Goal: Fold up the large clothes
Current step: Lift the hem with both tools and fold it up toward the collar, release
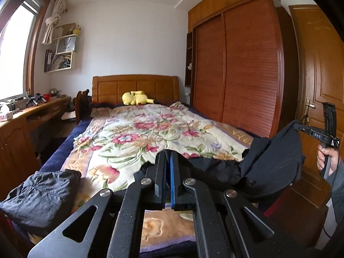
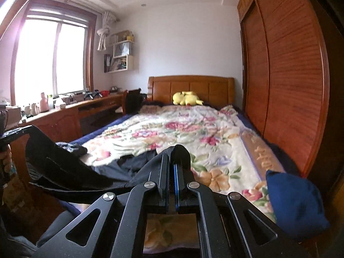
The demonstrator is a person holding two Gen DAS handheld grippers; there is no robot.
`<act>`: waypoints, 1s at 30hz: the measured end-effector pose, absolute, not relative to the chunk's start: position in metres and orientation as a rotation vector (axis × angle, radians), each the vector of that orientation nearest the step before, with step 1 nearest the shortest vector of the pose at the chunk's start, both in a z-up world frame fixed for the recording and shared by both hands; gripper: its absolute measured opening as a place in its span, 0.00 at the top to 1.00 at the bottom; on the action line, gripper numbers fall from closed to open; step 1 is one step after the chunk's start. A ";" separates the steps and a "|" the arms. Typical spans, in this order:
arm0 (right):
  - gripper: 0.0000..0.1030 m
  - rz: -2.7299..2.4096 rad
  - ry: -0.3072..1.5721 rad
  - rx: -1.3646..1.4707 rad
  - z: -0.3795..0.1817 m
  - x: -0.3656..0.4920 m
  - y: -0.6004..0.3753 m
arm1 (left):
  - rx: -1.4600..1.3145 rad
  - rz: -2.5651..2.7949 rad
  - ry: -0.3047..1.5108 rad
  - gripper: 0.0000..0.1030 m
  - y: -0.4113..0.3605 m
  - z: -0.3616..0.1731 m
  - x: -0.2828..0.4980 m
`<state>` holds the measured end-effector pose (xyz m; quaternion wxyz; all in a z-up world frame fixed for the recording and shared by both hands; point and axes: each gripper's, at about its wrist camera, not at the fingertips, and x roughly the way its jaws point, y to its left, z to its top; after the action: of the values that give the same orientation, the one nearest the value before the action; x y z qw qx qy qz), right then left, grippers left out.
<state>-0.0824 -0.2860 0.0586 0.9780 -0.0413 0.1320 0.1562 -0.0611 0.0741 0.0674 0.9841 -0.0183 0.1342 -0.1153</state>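
A large dark navy garment (image 1: 275, 157) hangs stretched between my two grippers above the floral blanket (image 1: 139, 133) on the bed. My left gripper (image 1: 168, 153) is shut on one edge of it, with cloth trailing off to the right. At the far right a hand holds my right gripper (image 1: 295, 125), which pinches the other end. In the right wrist view the right gripper (image 2: 173, 150) is shut with dark cloth bunched over its tips. From there the garment (image 2: 64, 167) sags leftward to the left gripper (image 2: 25, 129). Its lower part rests on the blanket.
A crumpled grey-black garment (image 1: 43, 193) lies at the bed's near left corner, and a blue cushion (image 2: 294, 204) at the near right. A yellow plush toy (image 1: 136, 97) sits by the headboard. The wooden wardrobe (image 1: 240, 75) flanks the bed's right side and a cluttered desk (image 1: 32, 114) its left.
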 end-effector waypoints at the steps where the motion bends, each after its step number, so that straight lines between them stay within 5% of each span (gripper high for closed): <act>1: 0.98 0.319 0.253 -0.079 0.063 -0.090 -0.289 | -0.045 -0.231 0.258 0.97 0.076 0.072 -0.065; 10: 0.97 0.324 0.238 -0.143 0.047 -0.092 -0.287 | -0.065 -0.177 0.287 0.97 0.098 0.061 -0.042; 22: 0.97 0.255 0.424 -0.155 -0.046 0.071 -0.282 | -0.017 -0.108 0.460 0.97 0.095 0.003 0.100; 30: 0.97 0.201 0.416 -0.151 -0.050 0.184 -0.247 | 0.065 -0.041 0.465 0.97 0.081 0.009 0.192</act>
<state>0.1840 -0.2470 -0.0497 0.9706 -0.0748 0.2059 0.0997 0.1924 0.0810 0.0091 0.9723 0.0323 0.2305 -0.0201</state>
